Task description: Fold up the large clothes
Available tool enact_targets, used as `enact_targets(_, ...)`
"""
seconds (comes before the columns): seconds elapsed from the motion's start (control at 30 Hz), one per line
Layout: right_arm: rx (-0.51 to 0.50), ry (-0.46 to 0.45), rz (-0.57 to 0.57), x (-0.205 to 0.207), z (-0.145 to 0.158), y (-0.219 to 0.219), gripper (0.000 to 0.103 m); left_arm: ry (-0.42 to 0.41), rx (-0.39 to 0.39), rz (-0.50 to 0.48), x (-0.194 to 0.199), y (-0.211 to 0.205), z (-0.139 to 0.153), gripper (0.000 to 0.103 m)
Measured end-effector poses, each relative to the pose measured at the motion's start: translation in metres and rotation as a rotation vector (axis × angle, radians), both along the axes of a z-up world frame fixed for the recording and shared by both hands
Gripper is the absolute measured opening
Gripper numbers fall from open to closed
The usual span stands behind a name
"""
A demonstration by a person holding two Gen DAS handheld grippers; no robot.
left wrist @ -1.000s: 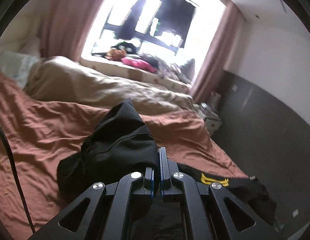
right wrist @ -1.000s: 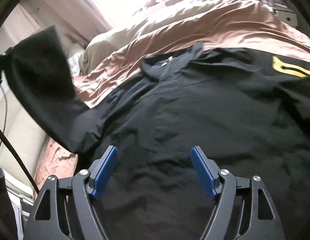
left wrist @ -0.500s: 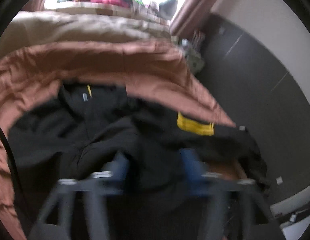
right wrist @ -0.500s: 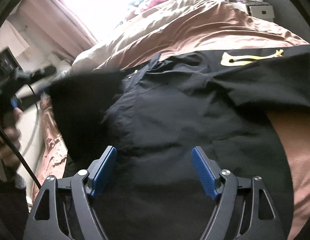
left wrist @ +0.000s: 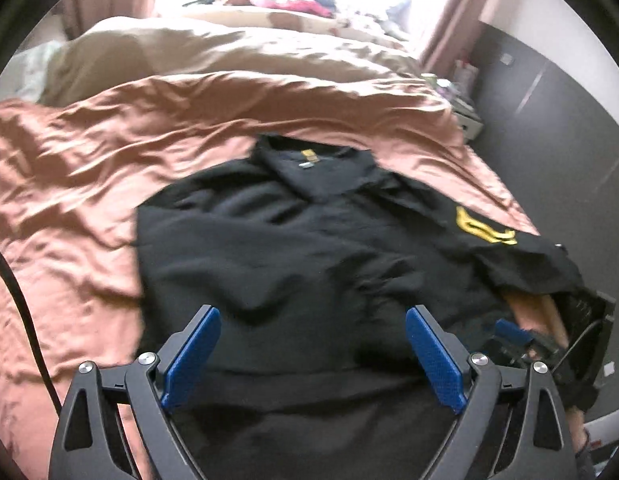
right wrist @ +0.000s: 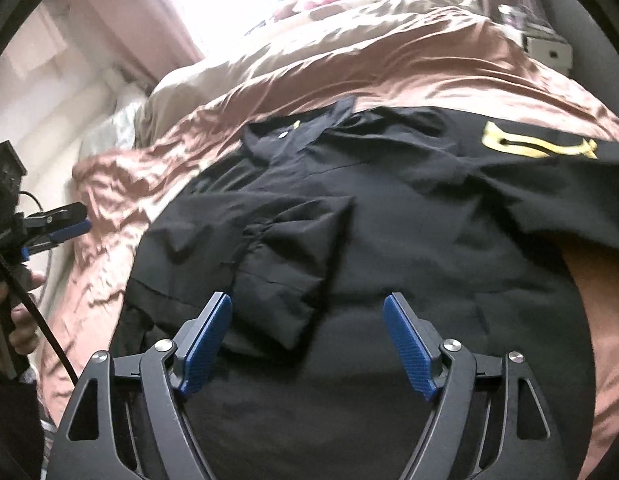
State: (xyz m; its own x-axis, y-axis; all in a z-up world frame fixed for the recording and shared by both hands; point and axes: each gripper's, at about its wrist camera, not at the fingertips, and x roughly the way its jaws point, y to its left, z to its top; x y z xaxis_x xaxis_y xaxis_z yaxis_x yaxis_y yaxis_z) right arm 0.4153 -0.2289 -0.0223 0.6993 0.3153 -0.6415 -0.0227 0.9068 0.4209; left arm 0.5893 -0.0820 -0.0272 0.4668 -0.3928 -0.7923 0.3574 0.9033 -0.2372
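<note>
Rust-brown bedspread (left wrist: 109,184) bears black shirt (left wrist: 309,264), one sleeve (right wrist: 285,264) folded inward.

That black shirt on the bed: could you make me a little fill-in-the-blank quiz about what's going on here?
1. The black shirt lies on a ____-coloured bedsheet.
2. The logo printed on the shirt is ____.
3. The left gripper and the right gripper are both ____, holding nothing.
4. The folded-in sleeve lies ____ the shirt's body.

Missing words: pink; yellow; open; on top of
</note>
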Motion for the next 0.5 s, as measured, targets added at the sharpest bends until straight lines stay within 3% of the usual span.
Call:
enact_targets(0.2,-0.167,0.047,0.057,0.036,-0.006,0.065,0.077,0.031,0.024,0.067,-0.006,0.061,-0.03,0.08)
enact_targets(0.37,-0.288,0.106,0.088,0.068,-0.02,0.106,0.077,0.074,0.033,0.114,-0.009,0.099,-0.062,0.056)
enact_targets(0.5,-0.397,0.134,0.113,0.086,-0.028,0.136,0.077,0.116,0.048,0.13,-0.01,0.114,-0.094,0.047)
